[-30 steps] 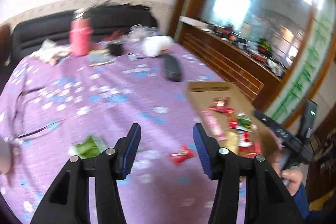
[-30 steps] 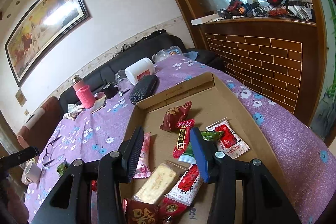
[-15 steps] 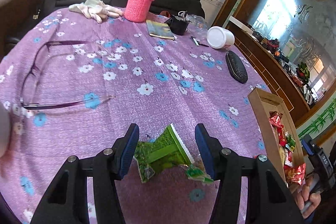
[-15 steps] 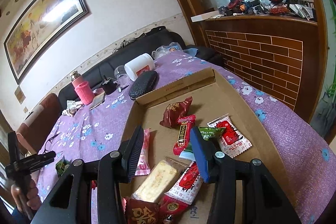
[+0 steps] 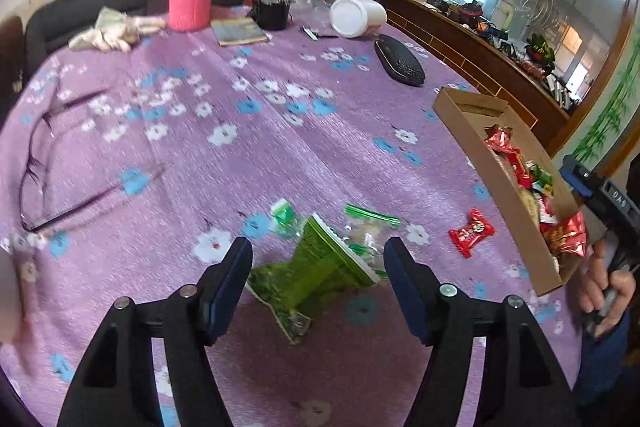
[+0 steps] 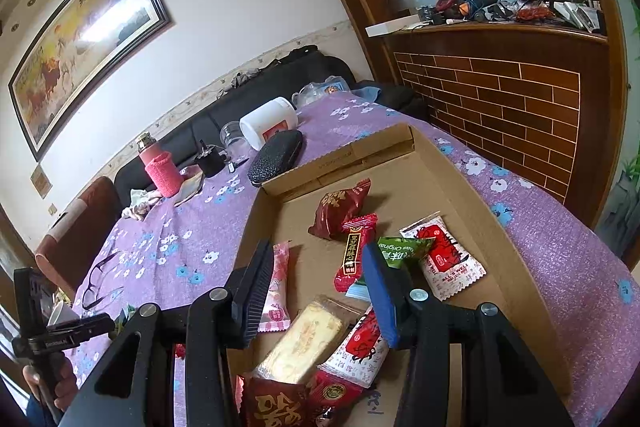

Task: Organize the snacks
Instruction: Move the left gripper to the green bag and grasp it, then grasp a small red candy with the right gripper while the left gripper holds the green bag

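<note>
Left wrist view: left gripper [image 5: 318, 281], jaws just widened, straddled a green packet [image 5: 316, 273] without gripping, red candy [image 5: 470, 231] also loose on the purple cloth [image 5: 260, 155], most snacks already in the box [image 6: 452, 163] under the right gripper [image 6: 320, 287], half-open, empty.

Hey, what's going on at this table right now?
A person is sorting snacks into a cardboard box on the purple tablecloth. The left gripper has its jaws open, just widened, around a green snack packet lying on the cloth, not yet gripped. The right gripper hovers open and empty over the box, which already holds several wrapped snacks. A red candy and a clear green-topped packet remain outside.
</note>
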### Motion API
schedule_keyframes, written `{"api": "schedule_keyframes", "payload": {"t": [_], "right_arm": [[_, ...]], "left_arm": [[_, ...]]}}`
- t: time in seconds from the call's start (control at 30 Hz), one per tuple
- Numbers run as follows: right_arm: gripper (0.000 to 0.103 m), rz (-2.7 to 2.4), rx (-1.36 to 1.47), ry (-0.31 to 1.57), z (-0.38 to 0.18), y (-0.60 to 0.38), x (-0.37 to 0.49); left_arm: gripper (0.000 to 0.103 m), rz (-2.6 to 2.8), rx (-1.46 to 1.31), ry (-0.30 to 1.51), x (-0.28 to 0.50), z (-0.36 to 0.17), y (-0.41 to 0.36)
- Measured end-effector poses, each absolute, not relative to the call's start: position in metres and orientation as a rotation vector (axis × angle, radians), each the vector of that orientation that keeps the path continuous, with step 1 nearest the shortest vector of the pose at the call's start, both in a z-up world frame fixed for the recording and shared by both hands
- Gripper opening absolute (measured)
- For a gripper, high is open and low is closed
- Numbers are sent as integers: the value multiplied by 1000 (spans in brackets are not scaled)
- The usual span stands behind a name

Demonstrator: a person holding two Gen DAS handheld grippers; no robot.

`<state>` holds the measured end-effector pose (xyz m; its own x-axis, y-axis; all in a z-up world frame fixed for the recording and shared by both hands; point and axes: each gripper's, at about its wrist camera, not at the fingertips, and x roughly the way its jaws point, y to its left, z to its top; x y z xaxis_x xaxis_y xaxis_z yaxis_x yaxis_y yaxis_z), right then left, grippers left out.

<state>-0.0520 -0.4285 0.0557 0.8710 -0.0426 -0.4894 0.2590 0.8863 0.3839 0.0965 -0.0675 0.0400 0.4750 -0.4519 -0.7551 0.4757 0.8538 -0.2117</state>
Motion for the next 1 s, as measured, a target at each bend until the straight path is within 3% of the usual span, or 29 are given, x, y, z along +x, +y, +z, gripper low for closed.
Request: {"api": "schedule_keyframes", "payload": {"t": [0.37,0.4,0.47,0.53,1.0], "right_arm": [[49,-154,456,491,56,-427,-52],[49,-154,455,491,56,-426,-53],[49,-154,456,489,56,-426,-53],[49,-154,453,487,56,-426,-52],[49,16,402,536,76,-375,-48]], "left_arm": [[72,-554,264,878,84,26,-87],[70,-555,274,881,84,25,-88],[51,-544,293,893,84,21,-90],[44,-513,303,892,87,19,-89],[42,-376,-11,775,101,61,-37]]}}
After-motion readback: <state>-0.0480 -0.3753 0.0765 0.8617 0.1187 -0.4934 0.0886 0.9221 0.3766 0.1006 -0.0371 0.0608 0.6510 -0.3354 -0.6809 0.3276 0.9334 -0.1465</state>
